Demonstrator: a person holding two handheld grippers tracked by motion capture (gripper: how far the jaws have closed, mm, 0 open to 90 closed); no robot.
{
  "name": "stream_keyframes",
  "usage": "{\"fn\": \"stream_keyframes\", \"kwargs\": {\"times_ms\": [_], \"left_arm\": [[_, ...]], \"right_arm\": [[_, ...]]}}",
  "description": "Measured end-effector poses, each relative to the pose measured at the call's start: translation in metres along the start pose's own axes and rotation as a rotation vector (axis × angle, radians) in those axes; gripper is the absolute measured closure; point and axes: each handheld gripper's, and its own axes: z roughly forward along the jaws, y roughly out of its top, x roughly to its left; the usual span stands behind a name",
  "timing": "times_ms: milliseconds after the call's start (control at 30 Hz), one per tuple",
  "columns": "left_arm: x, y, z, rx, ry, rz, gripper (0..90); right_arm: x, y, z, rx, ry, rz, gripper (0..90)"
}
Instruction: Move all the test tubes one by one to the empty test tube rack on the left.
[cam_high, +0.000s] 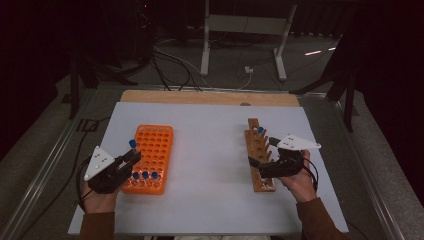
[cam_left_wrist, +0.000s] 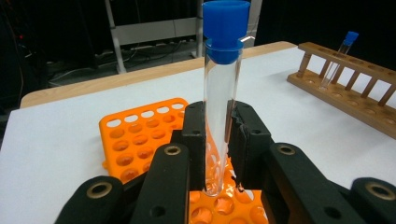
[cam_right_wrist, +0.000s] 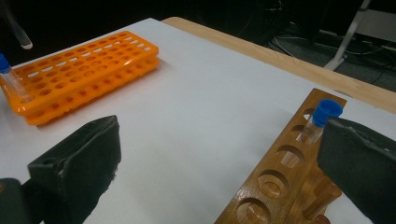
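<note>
You've got a white table top (cam_high: 210, 165) taking up most of the scene, with bare wood showing along its far edge. On your left sits the orange rack (cam_high: 150, 155), lying flat, lots of round holes, with a few blue-capped tubes (cam_high: 145, 175) standing in its near row. Over on your right there's the wooden rack (cam_high: 257, 155), long and narrow, running away from you, with one blue-capped tube (cam_high: 260, 131) standing near its far end.

Your left gripper (cam_high: 131, 157) is at the near left corner of the orange rack, and it's clamped on a clear tube (cam_left_wrist: 219, 116) with a blue cap (cam_left_wrist: 225, 28). The tube stands upright between the pads, its round bottom right above the rack's holes; can't tell if it's touching the rack.

Your right gripper (cam_high: 261, 151) hovers over the wooden rack around its middle, jaws spread wide apart with nothing between them. In the right gripper view the capped tube sits just beside one pad.
</note>
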Motion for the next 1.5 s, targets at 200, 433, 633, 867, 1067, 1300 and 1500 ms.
{"fn": "stream_keyframes", "kwargs": {"times_ms": [200,433,633,867,1067,1300,1500], "left_arm": [[0.004,-0.004,-0.005,-0.008,0.005,-0.017,78.5],[0.007,-0.009,-0.01,-0.008,0.011,-0.026,78.5],[0.006,-0.015,-0.009,0.007,0.008,-0.022,78.5],[0.006,-0.024,-0.01,0.025,0.013,-0.024,78.5],[0.006,-0.03,-0.012,0.037,0.019,-0.026,78.5],[0.008,-0.035,-0.013,0.048,0.029,-0.034,78.5],[0.008,-0.04,-0.015,0.063,0.032,-0.04,78.5]], "right_arm": [[0.0,-0.001,0.0,0.0,0.001,0.001,0.1],[0.001,-0.001,0.0,-0.004,0.004,0.002,0.2],[0.001,-0.001,0.0,-0.006,0.005,0.002,0.1],[0.001,-0.002,-0.001,-0.004,0.005,0.004,0.1],[0.001,-0.003,0.0,-0.003,0.006,0.003,0.1],[0.001,-0.004,0.0,-0.004,0.006,0.002,0.1],[0.001,-0.005,0.0,-0.003,0.007,0.004,0.1]]}}
